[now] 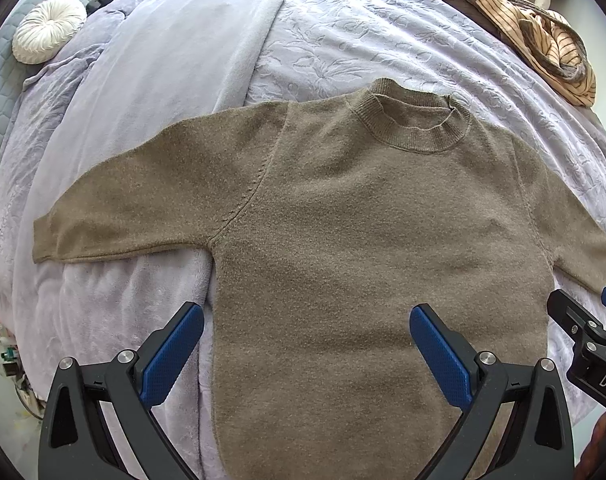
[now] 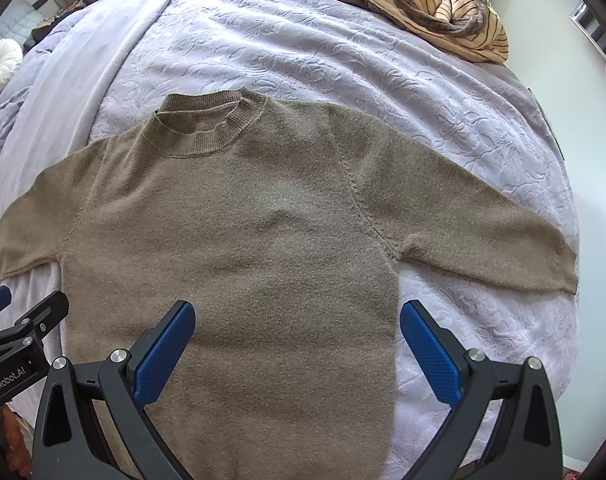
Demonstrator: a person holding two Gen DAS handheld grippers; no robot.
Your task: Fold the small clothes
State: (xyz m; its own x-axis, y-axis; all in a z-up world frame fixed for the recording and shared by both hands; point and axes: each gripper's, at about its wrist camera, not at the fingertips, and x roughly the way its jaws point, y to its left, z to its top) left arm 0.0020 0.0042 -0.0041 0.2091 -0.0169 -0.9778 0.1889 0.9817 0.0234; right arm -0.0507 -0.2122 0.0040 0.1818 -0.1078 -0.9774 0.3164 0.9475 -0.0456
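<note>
A brown knit sweater [image 1: 343, 216] lies flat, front up, on a lavender bedspread [image 1: 343, 40], neck away from me and both sleeves spread out sideways. It also shows in the right wrist view [image 2: 239, 232]. My left gripper [image 1: 307, 316] is open and empty above the sweater's lower left side. My right gripper [image 2: 297, 312] is open and empty above the sweater's lower right side. Each gripper shows at the edge of the other's view: the right one [image 1: 587, 328] and the left one [image 2: 19, 320].
A pile of striped tan clothes [image 2: 435, 4] lies at the bed's far right corner. A round white cushion [image 1: 49, 28] sits far left on a folded lavender blanket [image 1: 175, 60]. The bed's right edge [image 2: 571, 184] drops off beside the right sleeve.
</note>
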